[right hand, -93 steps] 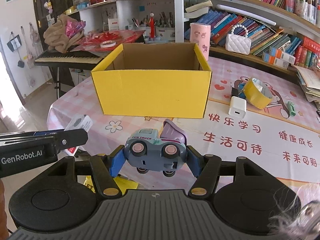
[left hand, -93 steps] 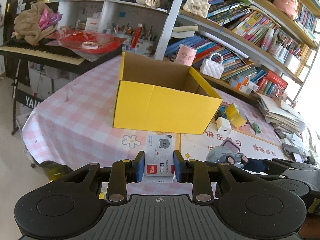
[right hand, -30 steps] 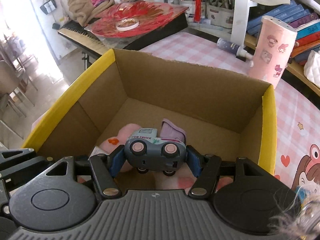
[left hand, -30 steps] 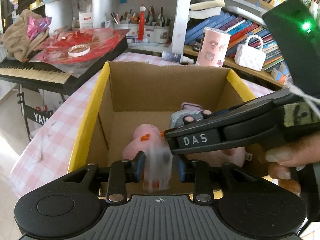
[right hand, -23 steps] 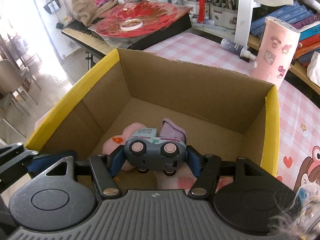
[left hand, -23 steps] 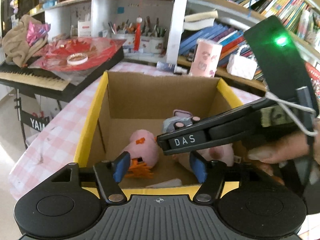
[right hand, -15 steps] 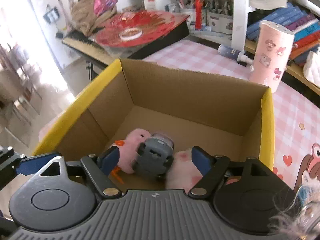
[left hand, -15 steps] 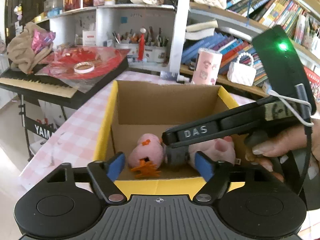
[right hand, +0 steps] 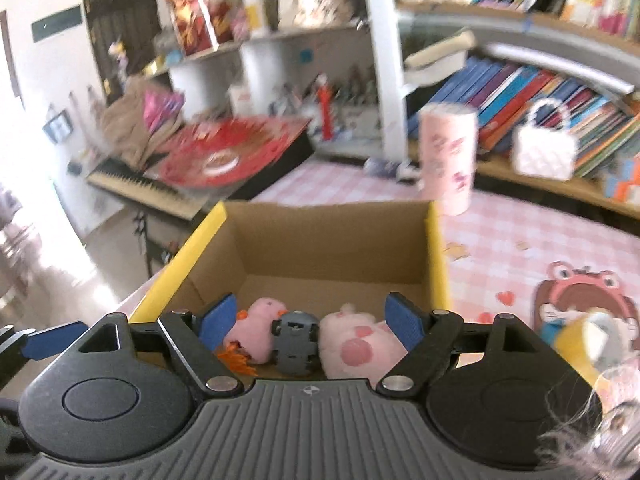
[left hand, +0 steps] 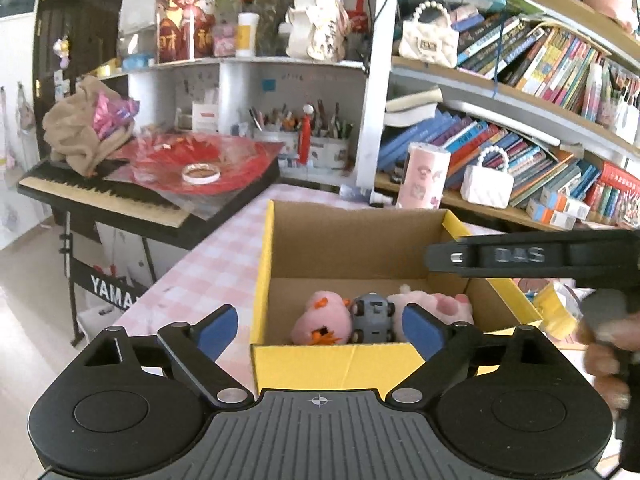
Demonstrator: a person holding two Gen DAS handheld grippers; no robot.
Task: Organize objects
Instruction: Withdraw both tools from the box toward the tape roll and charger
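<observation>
A yellow cardboard box [left hand: 336, 364] stands open on the pink checked table. Inside lie a grey toy truck [left hand: 372, 316] on its side, a pink plush with orange feet [left hand: 322, 318] to its left and a pink plush paw toy [left hand: 434, 306] to its right. The same truck [right hand: 296, 340] and both plush toys [right hand: 256, 332] [right hand: 356, 344] show in the right wrist view. My left gripper [left hand: 320, 330] is open and empty before the box's near wall. My right gripper [right hand: 312, 320] is open and empty above the box's near edge. The card box is hidden.
A keyboard piano [left hand: 104, 196] with red plastic and a tape ring stands at the left. A pink cylinder [left hand: 424, 176], a white handbag [left hand: 486, 186] and bookshelves [left hand: 540, 80] lie behind the box. A yellow tape roll [right hand: 580, 344] sits on the printed mat at the right.
Both grippers opened and dropped their loads in the box: the left its card box, the right the toy truck. Both have since pulled back and up from the box.
</observation>
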